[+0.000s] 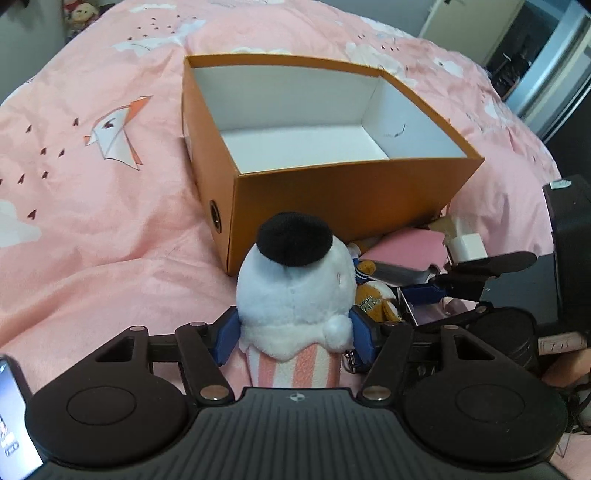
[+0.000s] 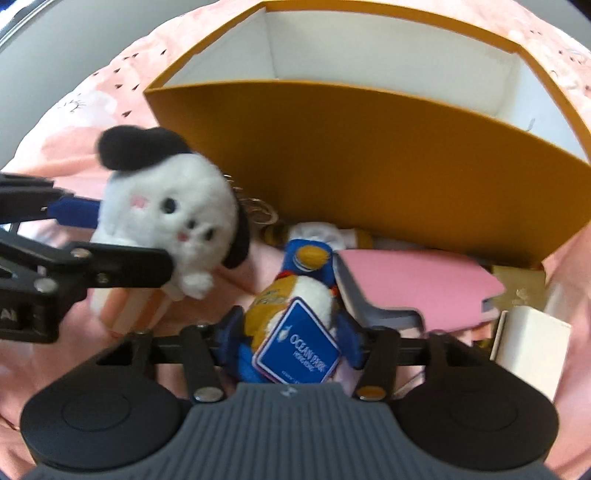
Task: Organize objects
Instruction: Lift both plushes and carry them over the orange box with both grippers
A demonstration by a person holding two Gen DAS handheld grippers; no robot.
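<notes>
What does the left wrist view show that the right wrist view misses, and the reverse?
Only the left wrist view: the orange box's empty white floor, a phone screen at the lower left, and a plush doll far back. Only the right wrist view: the white plush's face, the blue Ocean Park tag on the penguin plush, and a keyring. Both: box, white plush, pink case, pink bedspread.
</notes>
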